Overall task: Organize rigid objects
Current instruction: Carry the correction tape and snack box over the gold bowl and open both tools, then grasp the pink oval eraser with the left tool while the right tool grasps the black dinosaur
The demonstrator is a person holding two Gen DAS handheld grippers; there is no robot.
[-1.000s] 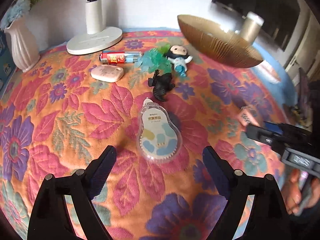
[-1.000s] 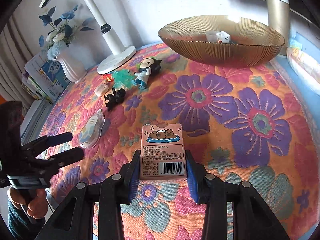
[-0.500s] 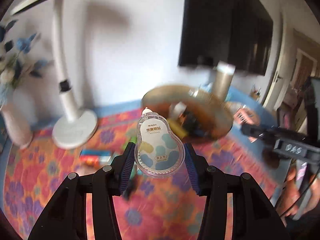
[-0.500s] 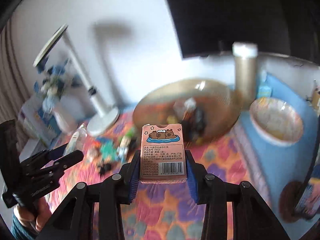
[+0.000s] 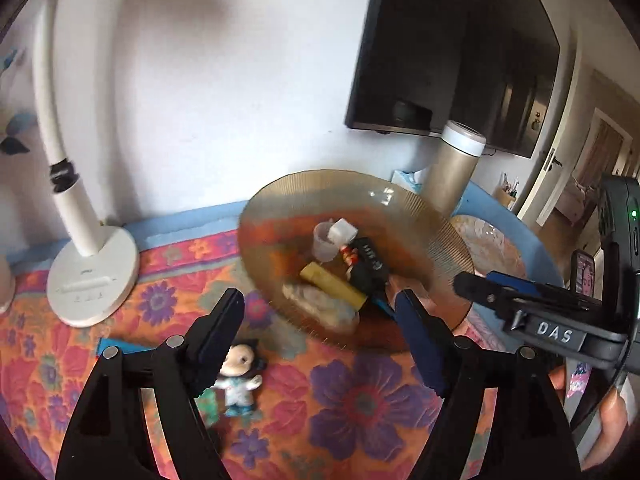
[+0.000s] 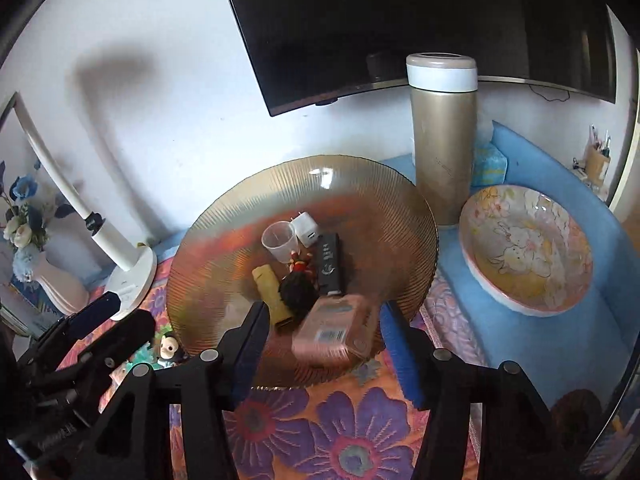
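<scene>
The ribbed amber glass bowl [image 6: 224, 248] holds several small items, among them a clear cup [image 6: 278, 240], a white charger [image 6: 306, 231], a black bar [image 6: 330, 264] and a yellow block [image 6: 272, 292]. The pink box [image 6: 336, 330] lies blurred at the bowl's near side, free of the fingers. My right gripper [image 6: 322, 342] is open over the bowl's near rim. My left gripper [image 5: 320, 334] is open and empty in front of the bowl [image 5: 272, 216]. A blurred pale item [image 5: 320, 306] lies in the bowl just beyond it. A big-headed figurine [image 5: 238, 376] lies on the floral cloth.
A gold flask [image 6: 442, 136] stands behind the bowl. A rabbit-pattern bowl [image 6: 524, 248] sits to its right on a blue surface. A white lamp base [image 5: 92, 276] and a vase with flowers [image 6: 48, 276] stand at the left. A dark screen hangs on the wall.
Both grippers have opened above the amber bowl. The left one has let go of the correction tape and the right one has let go of the pink box, which now lies in the bowl.
</scene>
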